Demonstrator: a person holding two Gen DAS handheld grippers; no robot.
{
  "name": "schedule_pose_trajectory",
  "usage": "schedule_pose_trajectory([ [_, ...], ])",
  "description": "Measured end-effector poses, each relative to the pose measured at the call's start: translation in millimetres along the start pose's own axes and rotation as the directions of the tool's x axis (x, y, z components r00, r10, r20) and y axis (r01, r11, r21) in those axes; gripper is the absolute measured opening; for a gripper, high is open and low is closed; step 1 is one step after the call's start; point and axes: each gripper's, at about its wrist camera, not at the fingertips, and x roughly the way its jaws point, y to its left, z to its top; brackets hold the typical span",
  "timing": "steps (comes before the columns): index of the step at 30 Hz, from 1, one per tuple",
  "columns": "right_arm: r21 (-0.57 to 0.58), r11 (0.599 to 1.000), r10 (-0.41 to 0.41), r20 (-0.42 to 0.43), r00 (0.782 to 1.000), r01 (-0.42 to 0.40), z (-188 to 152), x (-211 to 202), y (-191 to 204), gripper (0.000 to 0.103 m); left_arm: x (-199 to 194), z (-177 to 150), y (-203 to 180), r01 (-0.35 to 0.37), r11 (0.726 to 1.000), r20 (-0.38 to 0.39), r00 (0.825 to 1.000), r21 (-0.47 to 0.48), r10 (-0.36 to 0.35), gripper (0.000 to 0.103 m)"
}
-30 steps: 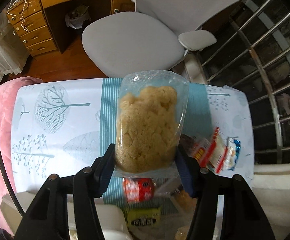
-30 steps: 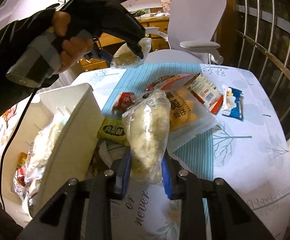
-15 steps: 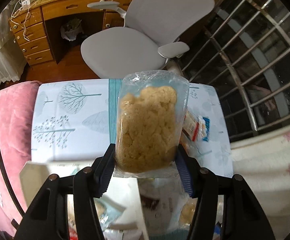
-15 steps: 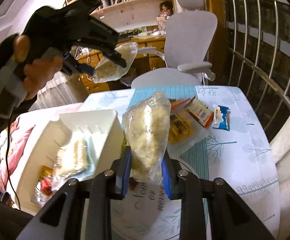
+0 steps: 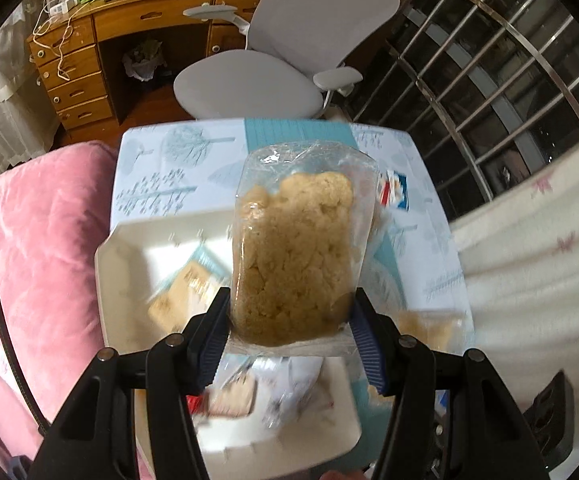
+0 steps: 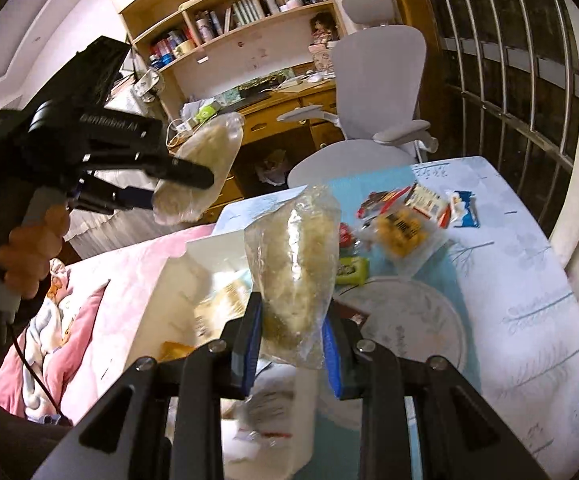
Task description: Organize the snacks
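Above the white bin [image 5: 129, 248], a clear bag of beige crumbly snack [image 5: 297, 264].

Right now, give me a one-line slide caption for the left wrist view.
Left gripper jaws clamp a clear bag of crumbly snack above the white bin.

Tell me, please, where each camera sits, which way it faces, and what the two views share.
Left wrist: on the left gripper, looking steeply down past its clear snack bag into the white box; only its fingers show.
Right wrist: on the right gripper, looking forward and down over the table; its own bag, a hand holding the left gripper.
Shared: box, table, grey chair.
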Motion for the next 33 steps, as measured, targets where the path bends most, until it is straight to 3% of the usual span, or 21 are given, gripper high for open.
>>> schedule_pose_trajectory([
  [8, 0.034, 0.999, 0.040, -0.064, 0.997, -0.038, -30, 1, 30, 0.027, -7, -63, 29, -0.007, 1.000, -0.044, 0.999, -0.013, 0.007, 0.056],
  [17, 0.104, 0.992, 0.090, -0.117, 0.989, -0.078, -48, 5, 37, 0.027, -4, -122, 53, -0.032, 0.999, -0.082, 0.996, -0.042, 0.028, 0.057],
  [21, 0.117, 0.992, 0.056, -0.135, 0.989, -0.041, -51, 5, 35, 0.027, -1, -134, 57, -0.036, 0.998, -0.104, 0.994, -0.059, 0.030, 0.074],
  [25, 0.134, 0.991, 0.048, -0.145, 0.988, -0.028, -54, 1, 32, 0.029, -5, -140, 56, -0.023, 0.998, -0.091, 0.996, -0.064, 0.018, 0.083],
  [33, 0.145, 0.989, -0.010, -0.165, 0.986, 0.034, -64, -13, 25, 0.029, -12, -147, 42, 0.007, 0.998, -0.017, 1.000, -0.063, -0.008, 0.085],
])
